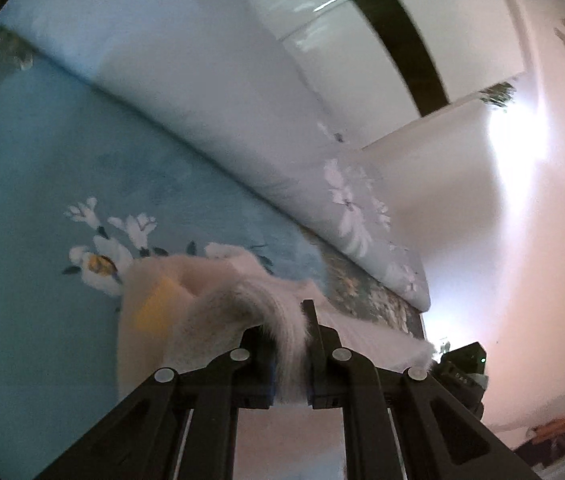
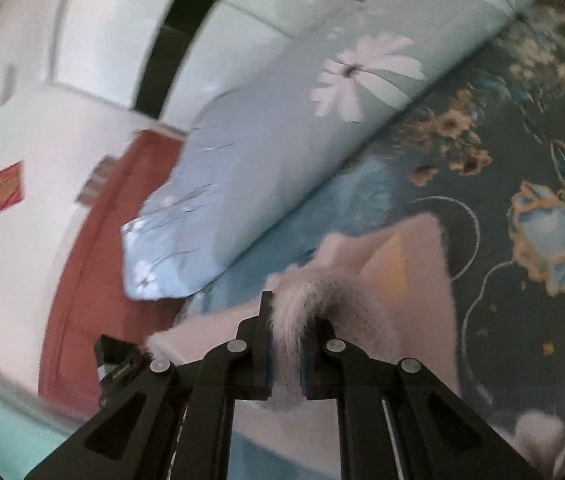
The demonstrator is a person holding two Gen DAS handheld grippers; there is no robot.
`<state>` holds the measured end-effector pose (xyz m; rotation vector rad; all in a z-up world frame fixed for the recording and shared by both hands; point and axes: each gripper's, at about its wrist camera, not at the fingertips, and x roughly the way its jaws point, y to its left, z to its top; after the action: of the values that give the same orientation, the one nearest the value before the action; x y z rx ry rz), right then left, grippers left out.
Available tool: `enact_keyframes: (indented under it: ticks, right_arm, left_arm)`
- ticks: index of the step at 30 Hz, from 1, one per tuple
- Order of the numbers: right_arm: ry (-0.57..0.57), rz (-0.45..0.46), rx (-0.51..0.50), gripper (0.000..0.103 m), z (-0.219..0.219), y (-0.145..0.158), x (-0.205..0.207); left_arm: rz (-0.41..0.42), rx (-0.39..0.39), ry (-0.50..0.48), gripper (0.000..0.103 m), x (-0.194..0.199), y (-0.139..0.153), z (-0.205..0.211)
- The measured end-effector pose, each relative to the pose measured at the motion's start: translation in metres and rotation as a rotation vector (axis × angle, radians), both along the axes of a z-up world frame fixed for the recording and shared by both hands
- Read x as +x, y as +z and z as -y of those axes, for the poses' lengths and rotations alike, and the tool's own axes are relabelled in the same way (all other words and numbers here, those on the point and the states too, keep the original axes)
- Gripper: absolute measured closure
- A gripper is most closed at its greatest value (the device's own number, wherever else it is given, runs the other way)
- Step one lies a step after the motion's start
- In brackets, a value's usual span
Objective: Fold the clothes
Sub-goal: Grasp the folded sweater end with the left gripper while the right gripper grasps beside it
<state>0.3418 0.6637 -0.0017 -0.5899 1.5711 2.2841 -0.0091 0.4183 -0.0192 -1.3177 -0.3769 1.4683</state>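
A fuzzy pale pink garment (image 1: 186,312) with a yellow patch hangs over the bed. My left gripper (image 1: 291,344) is shut on a bunched edge of it, the fabric pinched between both fingers. My right gripper (image 2: 287,332) is shut on another bunched edge of the same garment (image 2: 402,280). The cloth stretches between the two grippers; the other gripper shows at the right in the left wrist view (image 1: 458,368) and at the left in the right wrist view (image 2: 118,364). Both views are tilted and blurred.
A blue floral bedsheet (image 1: 42,184) lies under the garment, with a dark floral cover (image 2: 522,160) beside it. A rolled pale blue quilt (image 2: 282,128) runs along the bed's far side. A red door (image 2: 90,264) and white walls (image 1: 482,220) lie beyond.
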Motion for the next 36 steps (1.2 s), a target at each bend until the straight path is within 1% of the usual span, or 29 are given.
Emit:
enact_keyframes:
  ticks: [5, 6, 7, 8, 10, 11, 12, 13, 14, 15, 16, 18, 19, 20, 21, 23, 25, 26, 28, 30, 31, 34, 36]
  right_arm:
    - [-0.032, 0.053, -0.065, 0.094, -0.020, -0.029, -0.017]
    - [-0.040, 0.073, -0.071, 0.094, -0.022, -0.033, -0.020]
    - [-0.044, 0.089, -0.077, 0.094, -0.022, -0.036, -0.022]
    - [-0.042, 0.100, -0.070, 0.094, -0.021, -0.037, -0.024]
    - [-0.041, 0.119, -0.043, 0.092, -0.019, -0.035, -0.028]
    - [-0.040, 0.122, -0.038, 0.091, -0.018, -0.034, -0.029]
    - [-0.040, 0.120, -0.036, 0.087, -0.018, -0.032, -0.029]
    - [-0.035, 0.107, -0.033, 0.077, -0.019, -0.029, -0.029]
    - [-0.025, 0.089, -0.019, 0.071, -0.018, -0.025, -0.029]
    - [-0.021, 0.078, 0.012, 0.055, -0.015, -0.019, -0.029]
    - [-0.019, 0.070, 0.048, 0.044, -0.011, -0.012, -0.028]
    - [-0.024, 0.099, 0.181, 0.039, 0.002, 0.008, -0.021]
    - [-0.023, 0.114, 0.225, 0.036, 0.007, 0.014, -0.017]
    - [-0.022, 0.132, 0.255, 0.035, 0.011, 0.016, -0.011]
    - [-0.023, 0.150, 0.263, 0.032, 0.013, 0.015, -0.003]
    - [-0.026, 0.182, 0.237, 0.032, 0.012, 0.003, 0.016]
    - [-0.015, 0.197, 0.182, 0.032, 0.009, -0.016, 0.031]
    - [-0.010, 0.193, 0.145, 0.032, 0.008, -0.026, 0.039]
    - [-0.009, 0.148, 0.060, 0.032, 0.005, -0.045, 0.048]
    - [-0.020, 0.097, -0.007, 0.032, 0.003, -0.056, 0.051]
    - [-0.029, 0.079, -0.020, 0.032, 0.002, -0.057, 0.049]
    - [-0.040, 0.050, -0.032, 0.032, -0.001, -0.060, 0.037]
    - [-0.047, 0.056, -0.032, 0.032, -0.002, -0.062, 0.029]
  left_arm:
    - [0.058, -0.067, 0.014, 0.090, -0.017, -0.040, -0.020]
    - [0.083, -0.070, 0.011, 0.088, -0.019, -0.047, -0.021]
    - [0.097, -0.064, 0.013, 0.083, -0.021, -0.049, -0.018]
    - [0.098, -0.046, 0.020, 0.078, -0.023, -0.046, -0.012]
    - [0.100, -0.010, 0.034, 0.044, -0.026, -0.040, 0.001]
    - [0.101, 0.009, 0.041, 0.037, -0.027, -0.038, 0.007]
    - [0.102, 0.027, 0.049, 0.029, -0.029, -0.035, 0.013]
    - [0.103, 0.045, 0.056, 0.026, -0.030, -0.032, 0.019]
    - [0.104, 0.063, 0.063, 0.024, -0.032, -0.029, 0.026]
    - [0.087, 0.063, 0.070, 0.022, -0.032, -0.026, 0.031]
    - [0.049, 0.041, 0.076, 0.022, -0.032, -0.022, 0.037]
    - [-0.026, -0.022, 0.072, 0.022, -0.027, -0.020, 0.044]
    - [-0.050, -0.049, 0.063, 0.022, -0.024, -0.022, 0.046]
    - [-0.069, -0.078, 0.050, 0.022, -0.020, -0.025, 0.048]
    - [-0.083, -0.107, 0.031, 0.022, -0.015, -0.031, 0.048]
    - [-0.082, -0.141, -0.004, 0.022, -0.006, -0.041, 0.048]
    - [-0.060, -0.158, -0.039, 0.022, 0.001, -0.052, 0.047]
    - [-0.032, -0.152, -0.056, 0.022, 0.003, -0.059, 0.046]
    - [0.017, -0.139, -0.081, 0.022, 0.006, -0.072, 0.044]
    - [0.030, -0.137, -0.070, 0.022, 0.007, -0.075, 0.042]
    - [0.033, -0.135, -0.060, 0.022, 0.008, -0.076, 0.042]
    - [0.041, -0.128, -0.027, 0.022, 0.009, -0.078, 0.042]
    - [0.047, -0.124, -0.005, 0.024, 0.010, -0.079, 0.042]
